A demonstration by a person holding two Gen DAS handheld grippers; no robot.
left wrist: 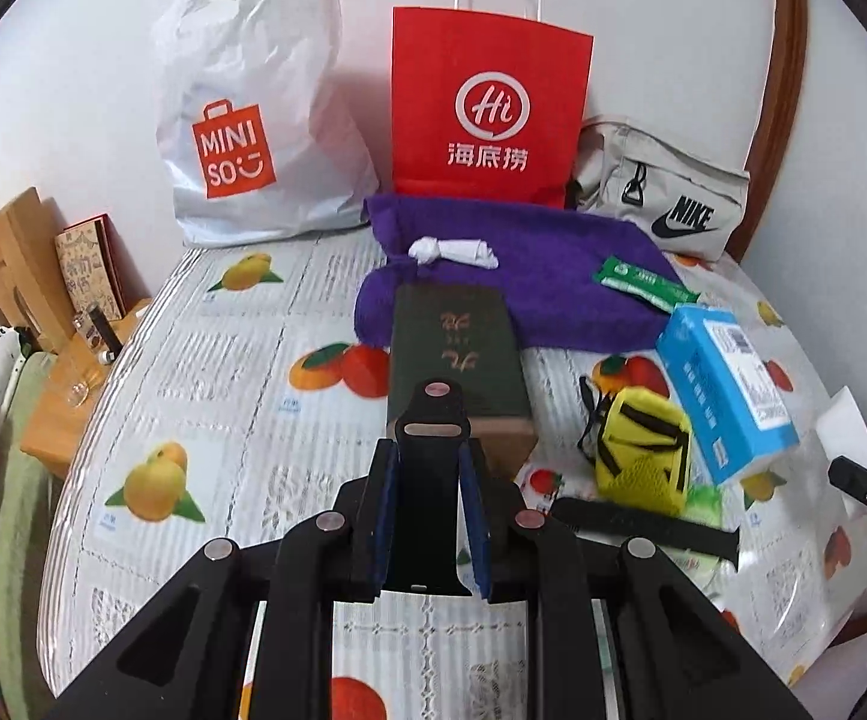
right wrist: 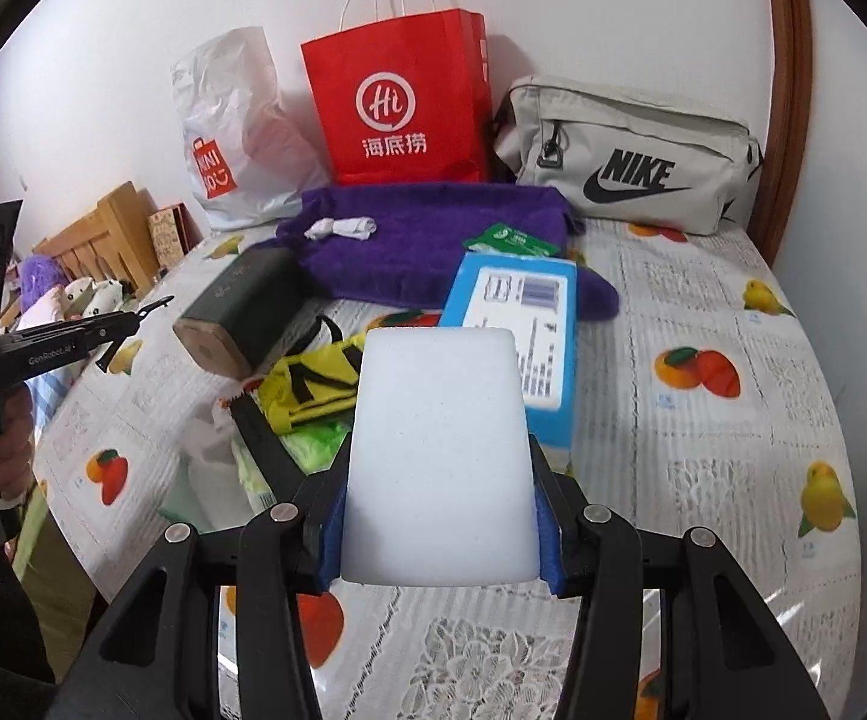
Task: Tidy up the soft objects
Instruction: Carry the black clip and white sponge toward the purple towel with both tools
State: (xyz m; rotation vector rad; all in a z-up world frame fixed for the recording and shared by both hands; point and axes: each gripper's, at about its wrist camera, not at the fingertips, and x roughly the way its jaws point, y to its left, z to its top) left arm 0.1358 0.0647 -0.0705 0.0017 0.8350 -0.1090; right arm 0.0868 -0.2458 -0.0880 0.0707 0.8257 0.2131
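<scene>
Clamped between the blue pads of the left gripper (left wrist: 427, 516) is a black strap-like piece (left wrist: 430, 480), its long axis running straight away from the camera, the rounded tip with a metal stud pointing toward the dark green box (left wrist: 457, 354). That box lies lengthwise on the fruit-print tablecloth (left wrist: 223, 360), its far end touching the purple towel (left wrist: 523, 276).

Along the wall, left to right, stand a white Miniso bag (left wrist: 253, 120), a red paper bag (left wrist: 487, 102) and a grey Nike pouch (left wrist: 667, 186). On the towel rest a knotted white cloth (left wrist: 451, 252) and, further right, a green sachet (left wrist: 643, 285). Right of the green box sit a yellow mesh pouch (left wrist: 643, 450) with black trim and a blue carton (left wrist: 727, 390) leaning over it. A flat black strap (left wrist: 643, 525) lies in front of the pouch.

From the right wrist view, the right gripper (right wrist: 439, 516) is closed on a white foam block (right wrist: 439, 456), held upright between the fingers, its long axis pointing away toward the blue carton (right wrist: 511, 324). The block hangs above the table, in front of the yellow pouch and carton.
</scene>
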